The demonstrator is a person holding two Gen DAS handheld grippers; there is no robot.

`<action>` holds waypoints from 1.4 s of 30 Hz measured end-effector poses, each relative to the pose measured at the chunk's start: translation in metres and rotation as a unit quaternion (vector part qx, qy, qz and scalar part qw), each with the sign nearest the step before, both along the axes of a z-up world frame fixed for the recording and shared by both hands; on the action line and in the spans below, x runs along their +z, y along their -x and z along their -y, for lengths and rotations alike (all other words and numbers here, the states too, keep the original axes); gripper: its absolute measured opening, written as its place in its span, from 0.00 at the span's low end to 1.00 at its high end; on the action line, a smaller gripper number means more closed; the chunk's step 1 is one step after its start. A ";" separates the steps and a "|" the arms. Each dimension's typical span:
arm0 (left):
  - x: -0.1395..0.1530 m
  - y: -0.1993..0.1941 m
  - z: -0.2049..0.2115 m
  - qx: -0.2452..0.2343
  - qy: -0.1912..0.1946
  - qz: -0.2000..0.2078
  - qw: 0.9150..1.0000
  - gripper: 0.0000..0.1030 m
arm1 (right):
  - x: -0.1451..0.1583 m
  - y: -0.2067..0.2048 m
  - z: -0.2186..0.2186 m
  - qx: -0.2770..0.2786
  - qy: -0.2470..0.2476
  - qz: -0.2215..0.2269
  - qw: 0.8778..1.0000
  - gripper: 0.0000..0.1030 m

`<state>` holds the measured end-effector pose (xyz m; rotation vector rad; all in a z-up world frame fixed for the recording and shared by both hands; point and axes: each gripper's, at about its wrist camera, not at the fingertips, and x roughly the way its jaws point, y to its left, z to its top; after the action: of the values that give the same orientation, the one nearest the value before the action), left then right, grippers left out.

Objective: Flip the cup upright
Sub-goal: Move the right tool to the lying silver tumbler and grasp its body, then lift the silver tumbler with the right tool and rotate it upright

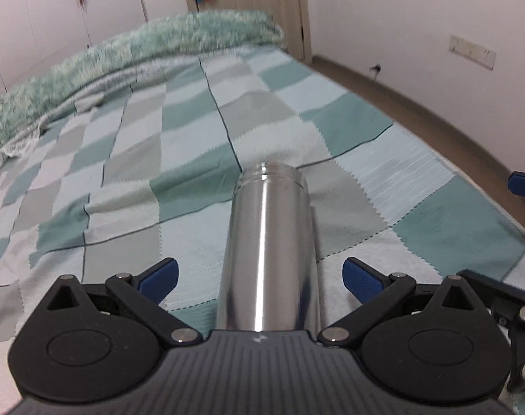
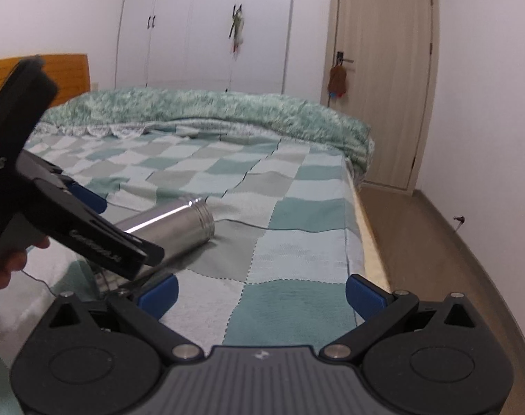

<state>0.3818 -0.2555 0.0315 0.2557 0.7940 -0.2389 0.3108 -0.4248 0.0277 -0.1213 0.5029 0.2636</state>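
Observation:
A stainless steel cup [image 1: 269, 242] lies on its side on the checkered bedspread [image 1: 124, 159], its threaded open mouth pointing away from me. My left gripper [image 1: 260, 276] is open, its blue pads [image 1: 160, 276] standing wide on either side of the cup's base end without touching it. In the right wrist view the cup [image 2: 172, 224] lies at left, with the left gripper's black body [image 2: 72, 228] over its near end. My right gripper [image 2: 260, 294] is open and empty, above the bed to the right of the cup.
A rumpled green duvet [image 2: 210, 110] lies along the far side of the bed. The bed's right edge [image 2: 369, 242] drops to a brown floor [image 2: 452, 242]. A wardrobe [image 2: 200, 24] and a door [image 2: 383, 69] stand behind.

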 end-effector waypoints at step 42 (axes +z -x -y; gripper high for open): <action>0.005 0.200 -0.065 0.115 0.145 -0.050 0.982 0.61 | 0.023 0.174 -0.060 0.026 0.018 -0.073 0.997 1.00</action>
<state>0.1820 -0.1901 0.0367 -0.1230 0.8685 -0.1477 0.1363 -0.3652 0.0505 -0.1519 0.6499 0.3165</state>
